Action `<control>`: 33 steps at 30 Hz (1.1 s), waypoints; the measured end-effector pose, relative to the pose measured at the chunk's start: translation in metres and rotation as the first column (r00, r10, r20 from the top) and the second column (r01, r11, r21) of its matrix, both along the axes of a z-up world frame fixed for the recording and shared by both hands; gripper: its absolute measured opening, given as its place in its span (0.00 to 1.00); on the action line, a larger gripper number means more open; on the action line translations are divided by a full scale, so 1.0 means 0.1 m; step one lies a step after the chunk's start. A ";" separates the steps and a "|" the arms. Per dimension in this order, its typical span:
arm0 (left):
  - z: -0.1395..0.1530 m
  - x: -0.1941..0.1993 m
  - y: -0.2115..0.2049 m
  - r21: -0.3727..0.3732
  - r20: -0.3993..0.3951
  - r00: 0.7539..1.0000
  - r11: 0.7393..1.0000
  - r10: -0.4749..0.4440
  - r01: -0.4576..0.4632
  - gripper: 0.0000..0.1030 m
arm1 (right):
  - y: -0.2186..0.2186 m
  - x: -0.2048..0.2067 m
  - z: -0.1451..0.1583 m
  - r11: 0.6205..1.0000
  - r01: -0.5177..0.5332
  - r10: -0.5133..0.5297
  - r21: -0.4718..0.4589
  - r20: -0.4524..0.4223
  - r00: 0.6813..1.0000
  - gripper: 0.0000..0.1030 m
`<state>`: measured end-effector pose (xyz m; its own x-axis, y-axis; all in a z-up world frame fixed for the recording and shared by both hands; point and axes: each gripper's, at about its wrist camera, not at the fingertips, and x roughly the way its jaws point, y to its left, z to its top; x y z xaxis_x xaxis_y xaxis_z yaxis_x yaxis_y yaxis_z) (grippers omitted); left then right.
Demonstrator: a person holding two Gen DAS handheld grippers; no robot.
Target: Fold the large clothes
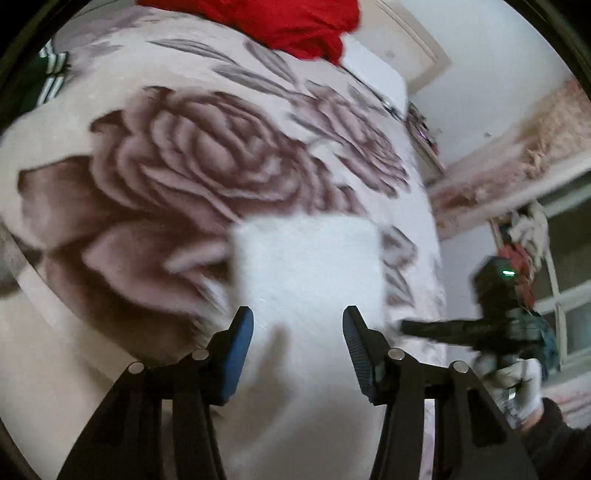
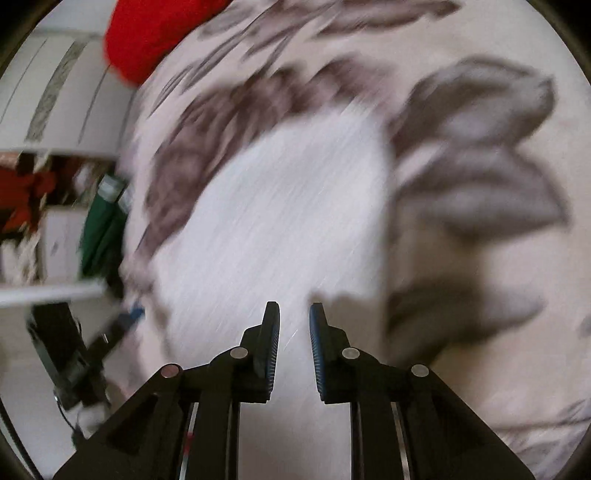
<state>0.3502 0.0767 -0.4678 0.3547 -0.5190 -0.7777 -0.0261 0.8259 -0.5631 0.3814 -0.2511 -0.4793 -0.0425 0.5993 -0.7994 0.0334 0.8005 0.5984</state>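
Both grippers hang above the bed, tilted down at a white garment [image 1: 306, 266] that lies as a neat, squared-off rectangle on the rose-print bedspread [image 1: 177, 158]. That tidy outline suggests the piece is already folded and set down flat where the bedspread gives it an even base.

The left gripper [image 1: 298, 332] has its blue-padded fingers [image 1: 238, 350] spread apart over the near edge of the white cloth, nothing caught between them. The right gripper [image 2: 294, 332] shows a narrower gap, and its fingers [image 2: 269, 343] are also empty, with only white fabric visible beneath. In the left view the right gripper sits off to the side of the garment, held by a gloved hand [image 1: 517, 384].

A red garment [image 1: 291, 26] lies bunched at the far end of the bed, well apart from the white one, probably waiting its turn. Everything is motion-blurred, so finer creases cannot be read.
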 end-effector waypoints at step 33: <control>-0.40 -1.40 0.28 0.023 -0.268 0.962 0.999 0.050 -0.045 0.80 | -0.64 -2.10 -0.39 0.973 0.210 -0.226 -0.094 -0.221 0.949 0.59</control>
<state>0.2102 0.1051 -0.5082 0.1560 -0.4931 -0.8559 -0.2137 0.8291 -0.5166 0.1711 -0.3151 -0.5182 -0.1031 0.5589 -0.8228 0.3405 0.7971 0.4987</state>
